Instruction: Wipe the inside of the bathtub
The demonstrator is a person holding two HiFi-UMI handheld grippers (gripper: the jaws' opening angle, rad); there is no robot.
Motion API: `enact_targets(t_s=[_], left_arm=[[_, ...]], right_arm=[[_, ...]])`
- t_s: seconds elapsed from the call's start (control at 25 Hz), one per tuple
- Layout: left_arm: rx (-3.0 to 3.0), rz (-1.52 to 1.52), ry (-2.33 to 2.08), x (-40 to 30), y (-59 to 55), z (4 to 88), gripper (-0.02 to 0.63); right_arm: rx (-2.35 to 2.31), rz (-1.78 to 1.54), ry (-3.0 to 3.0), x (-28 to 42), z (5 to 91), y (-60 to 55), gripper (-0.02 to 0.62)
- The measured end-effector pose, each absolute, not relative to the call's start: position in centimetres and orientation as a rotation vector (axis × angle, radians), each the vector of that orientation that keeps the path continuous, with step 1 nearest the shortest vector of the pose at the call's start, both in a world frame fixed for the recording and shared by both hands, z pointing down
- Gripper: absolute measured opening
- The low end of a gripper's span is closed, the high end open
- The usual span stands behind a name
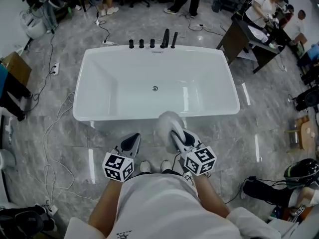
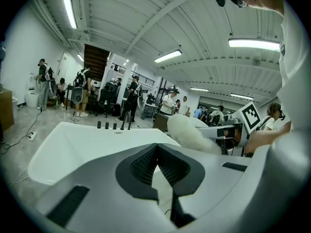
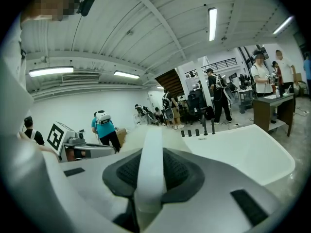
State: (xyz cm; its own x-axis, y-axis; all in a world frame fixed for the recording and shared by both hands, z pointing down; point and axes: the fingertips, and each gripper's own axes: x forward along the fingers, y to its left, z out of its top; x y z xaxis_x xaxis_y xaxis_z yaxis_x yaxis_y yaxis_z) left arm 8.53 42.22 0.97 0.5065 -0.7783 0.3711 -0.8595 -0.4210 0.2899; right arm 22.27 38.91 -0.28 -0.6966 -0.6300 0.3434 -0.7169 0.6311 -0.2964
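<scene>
Wiping is judged not yet begun: a fluffy white duster point(image 1: 167, 122) is clamped by its handle point(image 3: 148, 169) in the right gripper point(image 1: 176, 134) over the bathtub's point(image 1: 209, 78) near rim, the left gripper point(image 1: 133, 138) is closed on nothing, and a reach down onto the inner walls is called for next.

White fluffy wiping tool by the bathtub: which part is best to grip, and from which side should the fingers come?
Grip its flat white handle, not the fluffy white head, coming from the person's side, behind the head. The handle is a narrow strip whose flat faces suit the fingers; the right gripper is shut on it so, head pointing toward the white bathtub.
</scene>
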Motion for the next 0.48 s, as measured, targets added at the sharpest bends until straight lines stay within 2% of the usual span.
enact_targets(t_s=[0.2,0.48], left_arm=[[2.298,0.225,-1.357,5.3,42.6,1.7,0.009],[2.225,0.205,-1.414,1.1,42.7,2.8,0.009]], right_arm=[[1.071,0.591,-2.654,18.6,-0.1,38.9,0.094],[1.040,0.588,-2.634,16.9,0.2,37.8,0.092]])
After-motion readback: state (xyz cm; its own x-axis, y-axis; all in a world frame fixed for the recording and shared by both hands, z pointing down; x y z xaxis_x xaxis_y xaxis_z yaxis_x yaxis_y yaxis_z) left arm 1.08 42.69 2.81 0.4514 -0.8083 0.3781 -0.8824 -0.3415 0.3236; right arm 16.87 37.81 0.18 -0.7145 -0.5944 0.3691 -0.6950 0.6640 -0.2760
